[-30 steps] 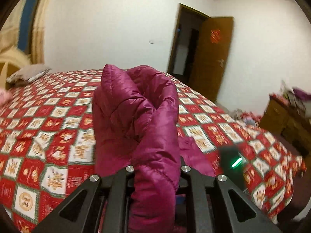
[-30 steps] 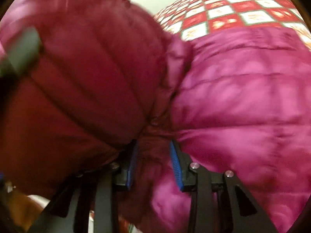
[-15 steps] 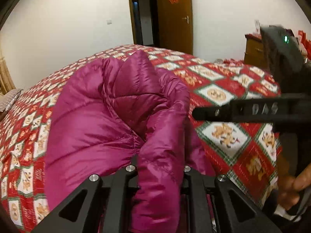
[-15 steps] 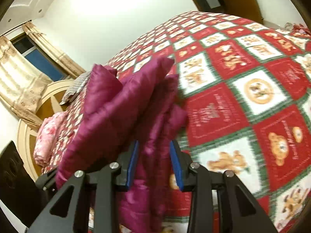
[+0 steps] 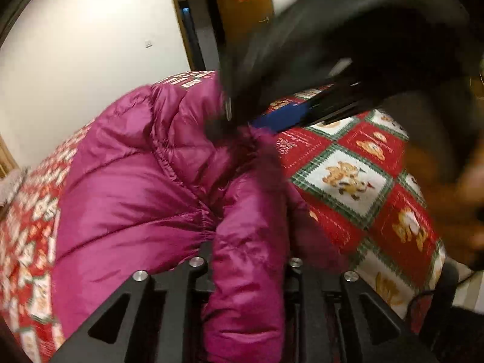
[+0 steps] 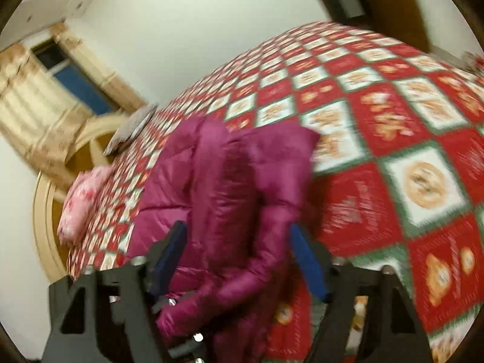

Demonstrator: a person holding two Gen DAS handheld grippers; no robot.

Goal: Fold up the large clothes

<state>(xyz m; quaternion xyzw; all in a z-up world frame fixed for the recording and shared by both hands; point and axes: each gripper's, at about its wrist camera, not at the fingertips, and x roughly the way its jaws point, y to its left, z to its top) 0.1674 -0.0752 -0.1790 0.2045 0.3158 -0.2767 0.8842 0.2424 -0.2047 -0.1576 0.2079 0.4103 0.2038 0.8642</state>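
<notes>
Left wrist view: magenta puffer jacket [image 5: 130,187] lies bunched on the bed [image 5: 348,175], over a red, white and green checked quilt. A thick fold of it runs up between the fingers of the left claw [image 5: 246,260]; jaws are opening, fabric fills the gap and the pads themselves are hidden by it, so contact cannot be told. Upper right, blurred: the right claw [image 5: 281,115] with its blue pad at the jacket's top edge, a hand [image 5: 447,187] behind it.

Right wrist view: pink pillow [image 6: 81,199] and grey pillow [image 6: 133,127] at the headboard end, curtained window [image 6: 69,81] beyond. Jacket [image 6: 230,181] sits centre-left on the quilt. Right claw [image 6: 239,260] is opening; a sleeve-like fold hangs between its blue pads [image 6: 308,263], with a visible gap on each side, so released.
</notes>
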